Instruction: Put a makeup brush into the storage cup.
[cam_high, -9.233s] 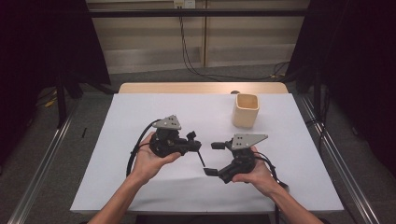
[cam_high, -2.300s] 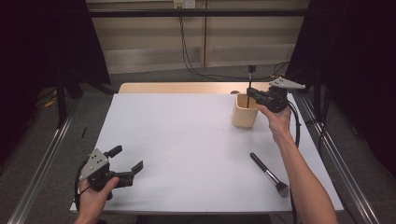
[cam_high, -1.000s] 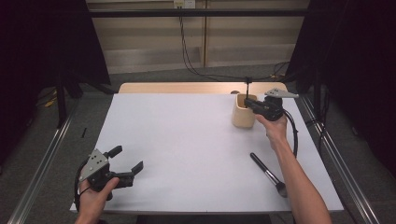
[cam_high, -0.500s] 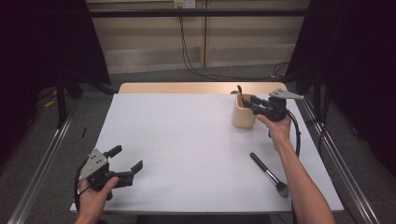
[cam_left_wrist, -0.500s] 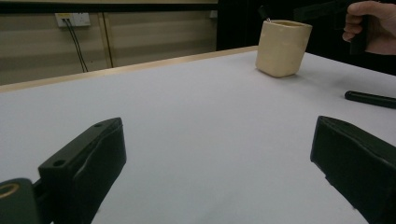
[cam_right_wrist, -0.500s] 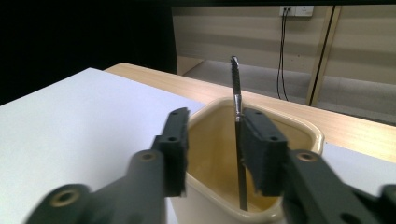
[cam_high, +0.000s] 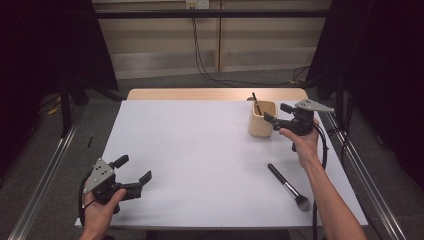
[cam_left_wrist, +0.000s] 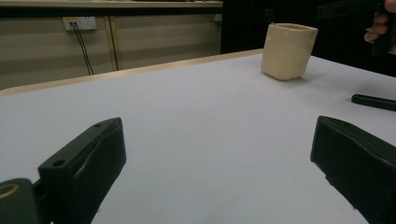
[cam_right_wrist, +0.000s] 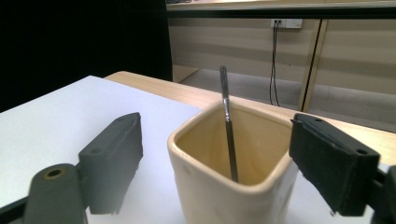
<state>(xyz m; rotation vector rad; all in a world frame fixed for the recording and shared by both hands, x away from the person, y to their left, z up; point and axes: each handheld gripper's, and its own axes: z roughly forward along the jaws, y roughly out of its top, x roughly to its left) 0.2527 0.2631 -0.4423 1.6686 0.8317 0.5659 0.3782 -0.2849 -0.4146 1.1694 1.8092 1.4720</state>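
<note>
A cream square cup (cam_high: 262, 120) stands at the back right of the white table (cam_high: 200, 150). In it leans a thin dark brush (cam_high: 256, 103), its tip above the rim. My right gripper (cam_high: 276, 113) hovers just right of the cup; its jaws have just been opening and stand open, with nothing pressed between them. The right gripper view looks into the cup (cam_right_wrist: 233, 177), where the thin brush (cam_right_wrist: 228, 126) stands free ahead of my right gripper (cam_right_wrist: 217, 140). At the front left, my left gripper (cam_high: 135, 168) rests open and empty.
A larger makeup brush (cam_high: 289, 186) lies flat on the table in front of the cup, beside the right forearm. The left gripper view shows the cup (cam_left_wrist: 288, 51) far off and that brush's handle (cam_left_wrist: 373, 101). Metal rails run along both table sides.
The right gripper let go of the thin brush, which dropped into the cup and now leans there. The gripper opened and drew back slightly to the right. The left gripper stayed put.
</note>
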